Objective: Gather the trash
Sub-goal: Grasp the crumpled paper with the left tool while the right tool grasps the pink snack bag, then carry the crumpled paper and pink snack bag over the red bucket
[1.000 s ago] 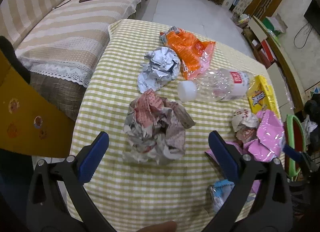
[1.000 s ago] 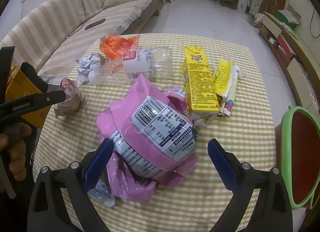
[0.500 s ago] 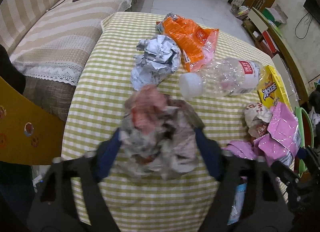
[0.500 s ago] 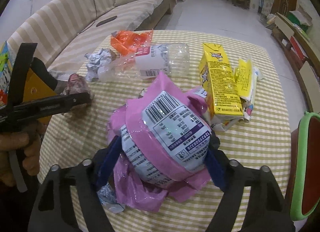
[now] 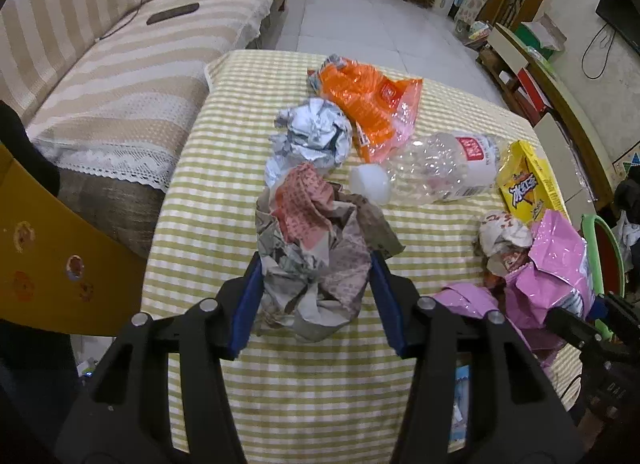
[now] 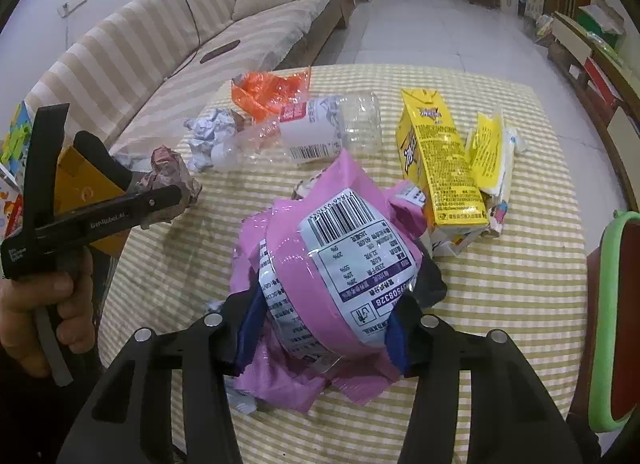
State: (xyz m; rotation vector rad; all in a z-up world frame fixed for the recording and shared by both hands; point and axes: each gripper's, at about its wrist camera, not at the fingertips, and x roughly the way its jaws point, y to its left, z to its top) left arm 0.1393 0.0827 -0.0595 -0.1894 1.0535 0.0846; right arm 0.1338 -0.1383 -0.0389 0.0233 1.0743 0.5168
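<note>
Barely begun, by the look of it: the left gripper (image 5: 316, 284) is closing on a crumpled paper wad (image 5: 316, 248), the right gripper (image 6: 324, 320) on a pink mailer bag (image 6: 332, 268), both pieces on the checked table (image 5: 320, 384). Nothing looks collected yet; the foil ball (image 5: 312, 135), orange wrapper (image 5: 368, 99), plastic bottle (image 5: 436, 171) and yellow carton (image 6: 436, 167) remain there.

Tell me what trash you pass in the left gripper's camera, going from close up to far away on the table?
Crumpled newspaper ball between the closing jaws of the left gripper → crumpled silver foil → orange plastic bag at the far end of the checked table.
</note>
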